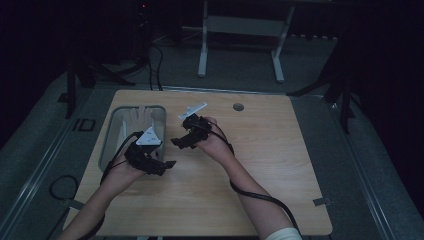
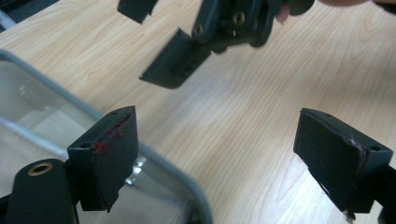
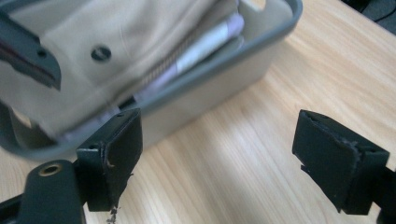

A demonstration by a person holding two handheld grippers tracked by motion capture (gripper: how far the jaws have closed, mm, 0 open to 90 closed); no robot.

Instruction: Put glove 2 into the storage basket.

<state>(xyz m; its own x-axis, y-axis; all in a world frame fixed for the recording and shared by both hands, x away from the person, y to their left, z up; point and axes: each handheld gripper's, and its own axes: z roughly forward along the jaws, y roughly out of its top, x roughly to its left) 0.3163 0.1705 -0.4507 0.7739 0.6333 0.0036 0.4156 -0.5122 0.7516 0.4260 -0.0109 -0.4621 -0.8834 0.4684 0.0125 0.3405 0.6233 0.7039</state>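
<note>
on the left part of the worktop (image 1: pixel 260 190), a grey bin (image 1: pixel 111 131) stands near the left edge, long side running front to back. it holds beige folded cloth (image 1: pixel 140 118). the right gripper view shows the cloth with a dark round button or eyelet (image 3: pixel 101 53) and a pale lilac strip (image 3: pixel 210 39) along a fold. no brand, label or writing can be read on the bin, the cloth or the grippers.

left gripper (image 1: pixel 170 164): held in the person's left hand (image 1: pixel 125 170), just beside the bin's right wall, toward the near end of the bin. a grey three-cornered plate (image 1: pixel 149 137) sits on top of it. its own view shows the jaws wide apart with nothing between them; the left jaw hangs over the bin rim, the right jaw over bare wood. red marks show on the edge of the left jaw pad.

right gripper (image 1: pixel 176 142): held in the person's right hand (image 1: pixel 212 142), near the middle of the worktop, right of the bin and pointing toward it. its plate (image 1: pixel 192 110) tilts upward. its own view shows the jaws wide apart and empty, over bare wood next to the bin wall. the pad edges look frayed.

the two grippers are near each other but apart. a black cable (image 1: pixel 260 197) runs along the right forearm.

a round hole (image 1: pixel 238 107) lies near the far edge of the worktop, right of centre. tape tabs (image 1: pixel 322 201) mark the right edge, near the front corner.
</note>
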